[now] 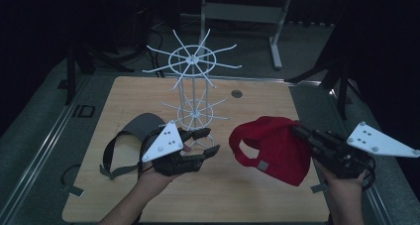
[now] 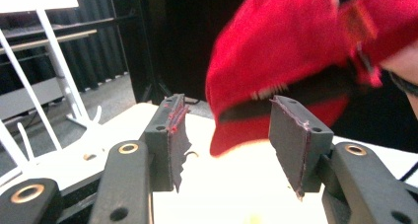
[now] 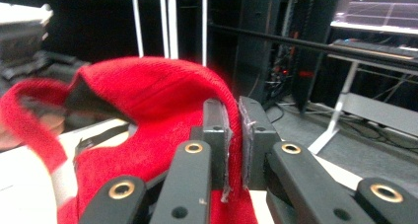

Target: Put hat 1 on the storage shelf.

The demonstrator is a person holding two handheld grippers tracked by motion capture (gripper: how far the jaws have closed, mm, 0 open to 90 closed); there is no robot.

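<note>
Right hand-held gripper (image 1: 297, 129) pinching red cap (image 1: 272, 145) edge, left hand-held gripper (image 1: 208, 141) half-open, empty, just beside.

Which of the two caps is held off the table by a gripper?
The red fabric cap, pinched in the right gripper. The grey cap lies on the wooden table beside the left gripper.

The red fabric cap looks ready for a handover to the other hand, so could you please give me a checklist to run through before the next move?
1. Right hand-held gripper shut on the red fabric cap: ok.
2. Cap lifted off the wooden table: ok.
3. Left hand-held gripper open, nothing between its pads: ok.
4. Left hand-held gripper aimed at the cap's rim: ok.
5. White wire hat rack upright with free hooks: ok.
6. Grey cap lying apart: ok.
</note>
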